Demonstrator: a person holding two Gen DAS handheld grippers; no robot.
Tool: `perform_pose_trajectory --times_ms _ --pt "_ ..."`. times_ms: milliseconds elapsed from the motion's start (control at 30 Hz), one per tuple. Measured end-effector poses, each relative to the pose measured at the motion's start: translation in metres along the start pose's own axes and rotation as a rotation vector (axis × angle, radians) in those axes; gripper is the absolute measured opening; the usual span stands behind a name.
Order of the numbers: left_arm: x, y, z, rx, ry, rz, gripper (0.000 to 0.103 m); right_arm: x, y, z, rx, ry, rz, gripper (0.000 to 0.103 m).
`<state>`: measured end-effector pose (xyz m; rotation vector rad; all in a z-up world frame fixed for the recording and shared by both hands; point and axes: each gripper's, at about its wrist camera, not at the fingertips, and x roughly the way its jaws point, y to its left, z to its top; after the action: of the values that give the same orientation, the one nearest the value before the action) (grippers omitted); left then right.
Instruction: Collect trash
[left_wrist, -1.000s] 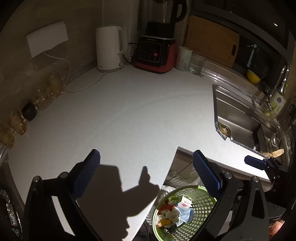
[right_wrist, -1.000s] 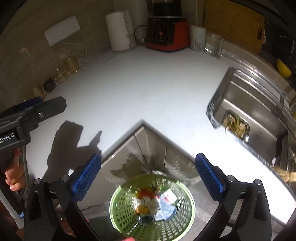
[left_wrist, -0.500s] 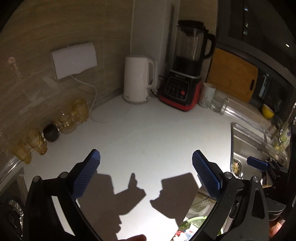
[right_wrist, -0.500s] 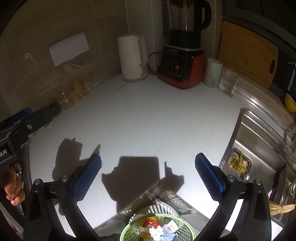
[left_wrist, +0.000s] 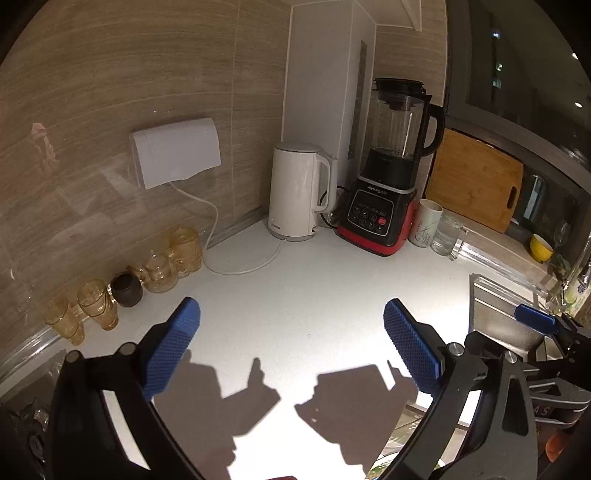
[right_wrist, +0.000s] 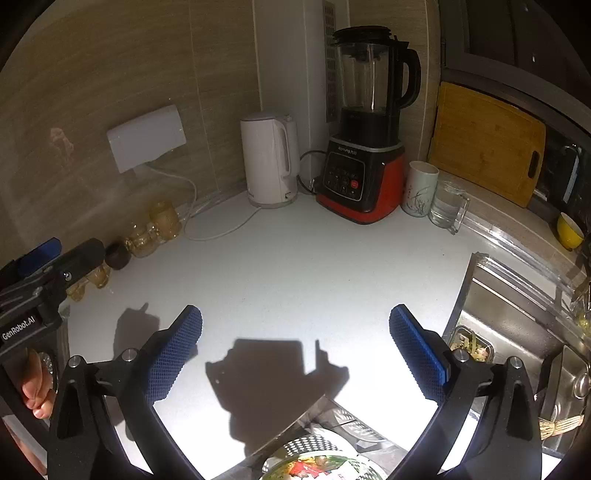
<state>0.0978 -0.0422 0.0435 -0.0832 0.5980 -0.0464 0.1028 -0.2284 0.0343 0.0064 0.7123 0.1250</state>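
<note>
You've swung both tongs, left (left_wrist: 291, 341) and right (right_wrist: 295, 349), up from the green trash basket (right_wrist: 321, 467), now at the frame bottom; both spread, empty, facing a trash-free bench (right_wrist: 295, 273).

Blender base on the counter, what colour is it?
The blender base is red with a black control panel, clearest in the right wrist view.

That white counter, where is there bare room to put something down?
The wide middle of the counter is bare, from the open right gripper up to the kettle and blender. It is crowded along the left wall by amber glasses and rightward by the sink.
</note>
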Motion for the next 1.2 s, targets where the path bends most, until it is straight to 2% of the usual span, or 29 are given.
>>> perform_pose_trajectory --times_ms 1200 --pt "0.0053 -0.0019 -0.0032 0.018 0.014 0.0 0.095 0.0044 0.0043 -0.0045 0.016 0.015 0.01 0.101"
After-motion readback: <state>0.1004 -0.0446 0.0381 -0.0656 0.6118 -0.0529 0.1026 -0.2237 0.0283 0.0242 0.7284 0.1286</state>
